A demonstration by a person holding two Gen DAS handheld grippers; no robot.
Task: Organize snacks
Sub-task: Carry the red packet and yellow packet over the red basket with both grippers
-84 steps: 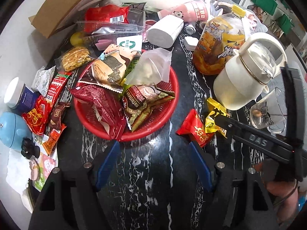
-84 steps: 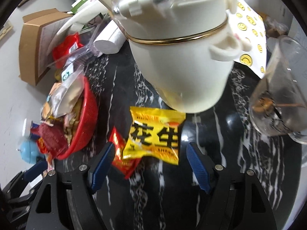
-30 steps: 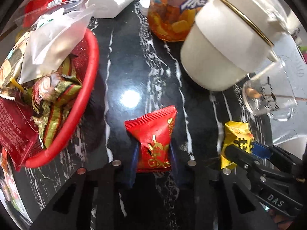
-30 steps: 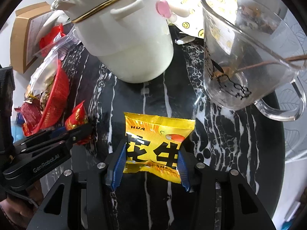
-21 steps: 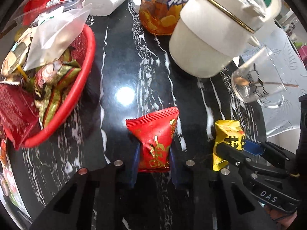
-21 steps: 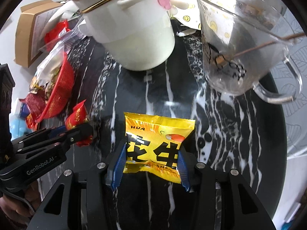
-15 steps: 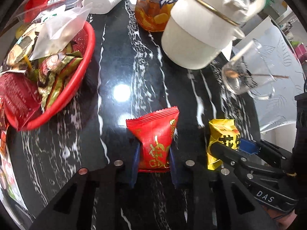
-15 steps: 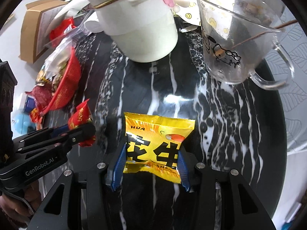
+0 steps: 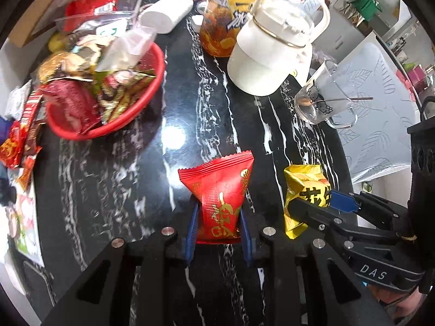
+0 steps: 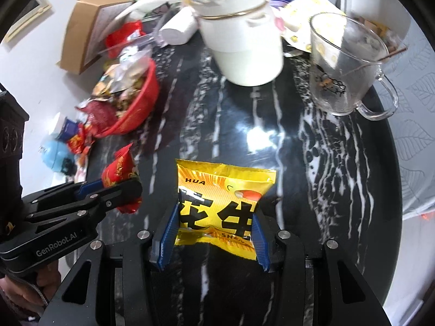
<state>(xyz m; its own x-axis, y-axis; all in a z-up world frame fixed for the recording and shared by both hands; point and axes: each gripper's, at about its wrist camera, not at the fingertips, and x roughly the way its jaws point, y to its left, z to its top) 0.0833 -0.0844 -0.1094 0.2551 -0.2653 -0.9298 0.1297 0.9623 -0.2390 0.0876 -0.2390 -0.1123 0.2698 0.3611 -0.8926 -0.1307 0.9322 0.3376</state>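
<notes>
While the black marbled surface (image 9: 190,114) fills both views, more of it shows than a second ago, both packets now lifted clear of it and the red basket (image 9: 152,87) further off at upper left; the basket is heaped with snacks, loose packets spilling past its left rim; white kettle (image 9: 269,62) and glass mug (image 10: 345,81) stand apart at the far side, bare surface open between them and the tools; the surface's curved right edge lies just beyond the mug; left tool (image 9: 218,231) clamped together on the red packet (image 9: 220,198), blue pads pressing its lower sides; right tool (image 10: 213,236) clamped on the yellow packet (image 10: 223,206) the same way; right view alone shows the cardboard box (image 10: 84,27) and a blue round object (image 10: 55,157) left of the basket; left view alone shows the orange-labelled bottle (image 9: 220,27) behind the kettle.
</notes>
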